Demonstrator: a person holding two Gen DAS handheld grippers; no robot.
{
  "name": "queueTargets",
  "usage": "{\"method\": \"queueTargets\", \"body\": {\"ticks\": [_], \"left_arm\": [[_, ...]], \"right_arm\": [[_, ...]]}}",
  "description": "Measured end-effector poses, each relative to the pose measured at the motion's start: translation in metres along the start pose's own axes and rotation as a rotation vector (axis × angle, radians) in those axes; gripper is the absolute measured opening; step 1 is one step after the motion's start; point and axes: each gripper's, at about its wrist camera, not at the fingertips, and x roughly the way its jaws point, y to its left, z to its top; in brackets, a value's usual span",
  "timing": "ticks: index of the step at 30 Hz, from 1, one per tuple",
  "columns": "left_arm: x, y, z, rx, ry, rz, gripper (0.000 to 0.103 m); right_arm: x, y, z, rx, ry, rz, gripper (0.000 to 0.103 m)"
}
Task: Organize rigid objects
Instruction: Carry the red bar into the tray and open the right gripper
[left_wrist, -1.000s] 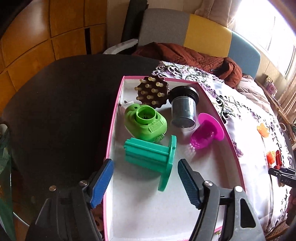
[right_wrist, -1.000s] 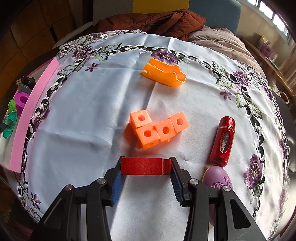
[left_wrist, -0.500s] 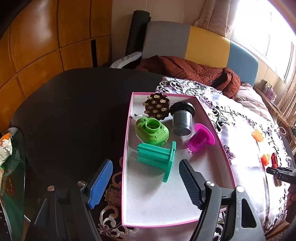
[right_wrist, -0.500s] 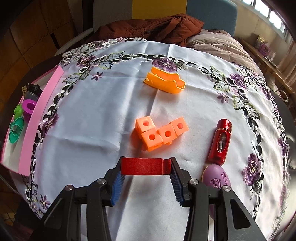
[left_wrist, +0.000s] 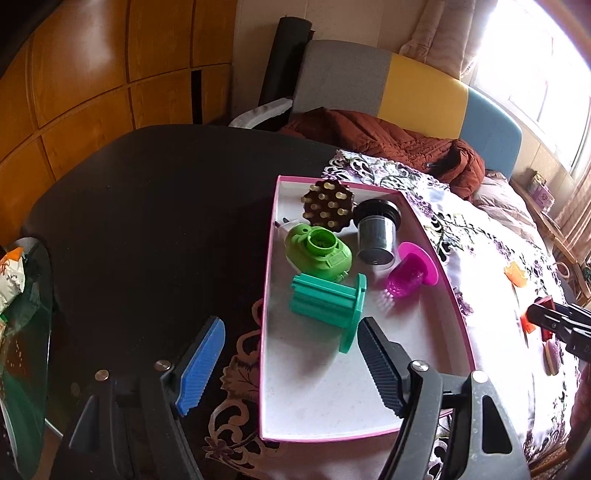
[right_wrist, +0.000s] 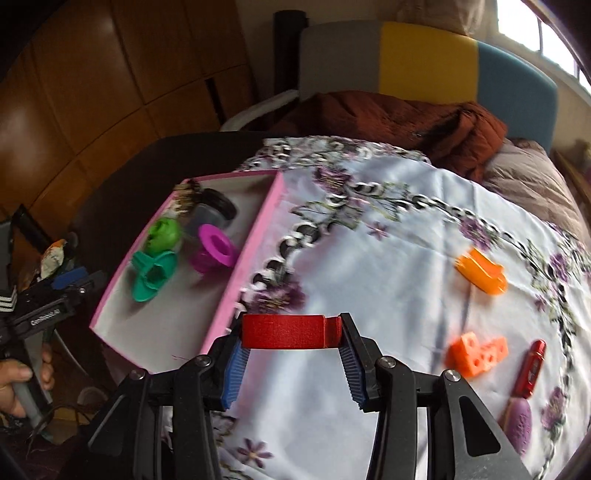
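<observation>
My right gripper (right_wrist: 291, 354) is shut on a red plastic block (right_wrist: 284, 331) and holds it above the floral tablecloth, just right of the pink-rimmed tray (right_wrist: 255, 254). The tray (left_wrist: 436, 258) holds a teal flanged piece (left_wrist: 328, 302), a green round piece (left_wrist: 319, 253), a magenta cup (left_wrist: 410, 273), a grey cylinder (left_wrist: 376, 236) and a brown pegged disc (left_wrist: 327, 208). My left gripper (left_wrist: 288, 365) is open and empty, over the tray's near left corner. The right gripper also shows at the right edge of the left wrist view (left_wrist: 554, 321).
On the cloth to the right lie an orange open piece (right_wrist: 480, 273), joined orange cubes (right_wrist: 476, 352), a red cylinder (right_wrist: 532, 367) and a purple egg shape (right_wrist: 521, 424). A brown jacket (right_wrist: 399, 118) lies on the chair behind. The dark table (left_wrist: 155, 206) lies left of the tray.
My right gripper has swung left toward the tray with the red block in it. My left gripper has drawn back and up a little from the tray, still open.
</observation>
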Motion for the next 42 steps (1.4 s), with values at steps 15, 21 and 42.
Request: {"method": "queueTargets", "body": {"ticks": [15, 21, 42], "left_arm": [[0.002, 0.024, -0.001, -0.060, 0.003, 0.025, 0.076], [0.000, 0.023, -0.001, -0.056, 0.002, 0.028, 0.076], [-0.018, 0.000, 0.001, 0.008, -0.026, 0.014, 0.076]], "right_arm": [[0.123, 0.115, 0.028, -0.183, 0.127, 0.068, 0.047], [0.119, 0.108, 0.027, -0.150, 0.102, 0.070, 0.051], [0.036, 0.069, 0.026, -0.053, -0.100, 0.057, 0.061]]}}
